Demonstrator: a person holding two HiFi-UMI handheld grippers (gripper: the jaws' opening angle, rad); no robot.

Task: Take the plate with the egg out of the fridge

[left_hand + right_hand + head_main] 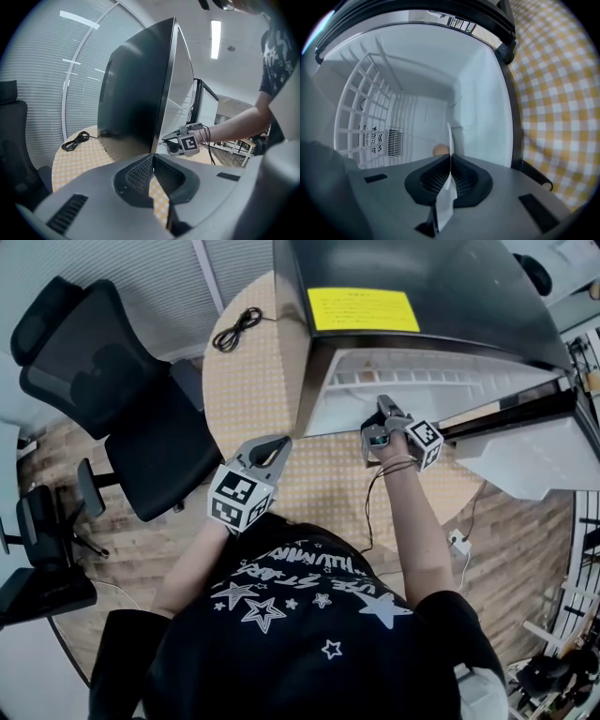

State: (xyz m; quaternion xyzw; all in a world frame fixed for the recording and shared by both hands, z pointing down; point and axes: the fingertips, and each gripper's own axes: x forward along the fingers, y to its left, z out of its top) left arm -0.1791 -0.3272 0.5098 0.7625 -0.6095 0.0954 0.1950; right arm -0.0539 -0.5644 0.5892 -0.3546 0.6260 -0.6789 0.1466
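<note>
The black mini fridge [422,296] stands open on the checked table [239,399]. My right gripper [382,407] reaches into its white inside. In the right gripper view, the right gripper [451,158] is shut on the rim of a thin white plate [450,138], seen edge-on and running away from the jaws. A tan egg [439,150] shows just left of the plate's edge, partly hidden by the jaws. My left gripper [278,442] hovers over the table left of the fridge, shut and empty; in its own view the left gripper [153,158] faces the fridge's corner [159,117].
The fridge door [525,451] hangs open to the right. A white wire shelf [361,117] lines the fridge's inside. A coiled black cable [236,329] lies on the table by the fridge. A black office chair [103,399] stands at the left.
</note>
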